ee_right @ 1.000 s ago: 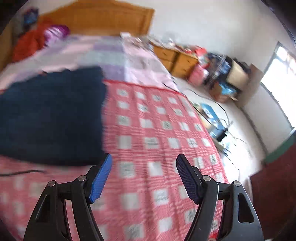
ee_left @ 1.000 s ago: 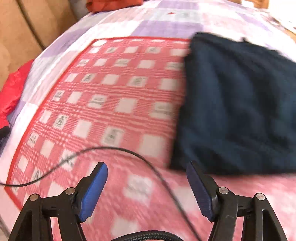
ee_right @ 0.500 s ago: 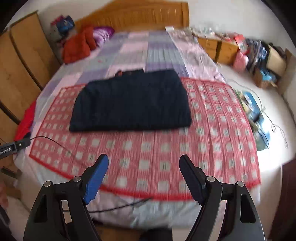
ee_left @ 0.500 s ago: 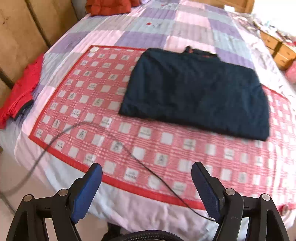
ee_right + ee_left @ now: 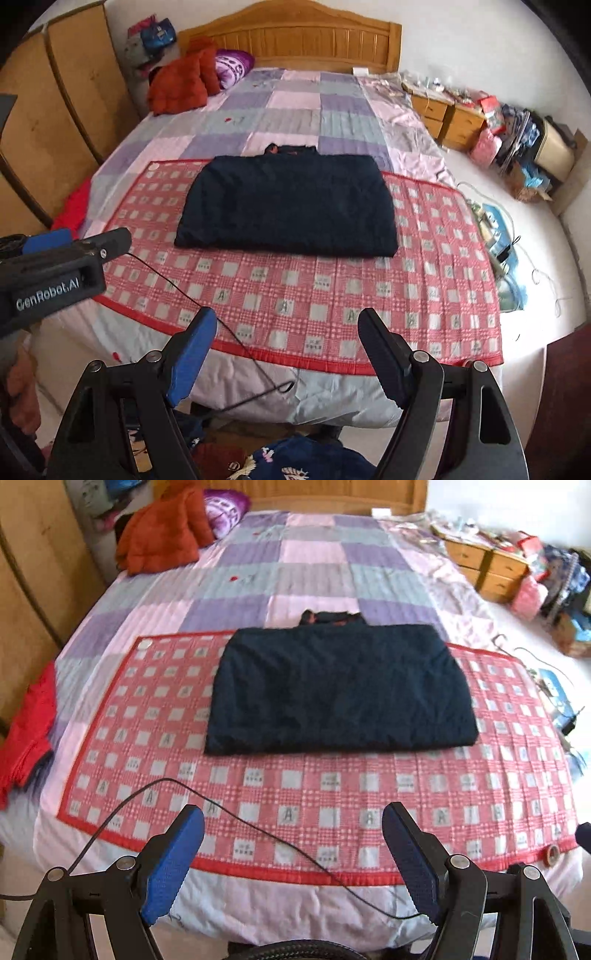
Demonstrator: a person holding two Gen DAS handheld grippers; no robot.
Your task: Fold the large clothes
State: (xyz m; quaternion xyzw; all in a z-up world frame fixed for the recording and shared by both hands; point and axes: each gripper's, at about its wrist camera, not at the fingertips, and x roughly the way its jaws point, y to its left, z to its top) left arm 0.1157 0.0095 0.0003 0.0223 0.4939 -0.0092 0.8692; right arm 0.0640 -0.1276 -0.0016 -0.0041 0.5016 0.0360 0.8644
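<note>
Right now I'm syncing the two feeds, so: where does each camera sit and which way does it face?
Left wrist: sits on the left claw, above the bed's foot, facing the headboard; its own open fingers show.
Right wrist: sits on the right claw, same spot and heading; its open fingers, the left claw and a hand show.
Shared: the folded dark garment on the red mat, and the cable.

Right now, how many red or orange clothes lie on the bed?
2: an orange-red jacket near the headboard, and a red garment at the bed's left edge. More may be hidden.
</note>
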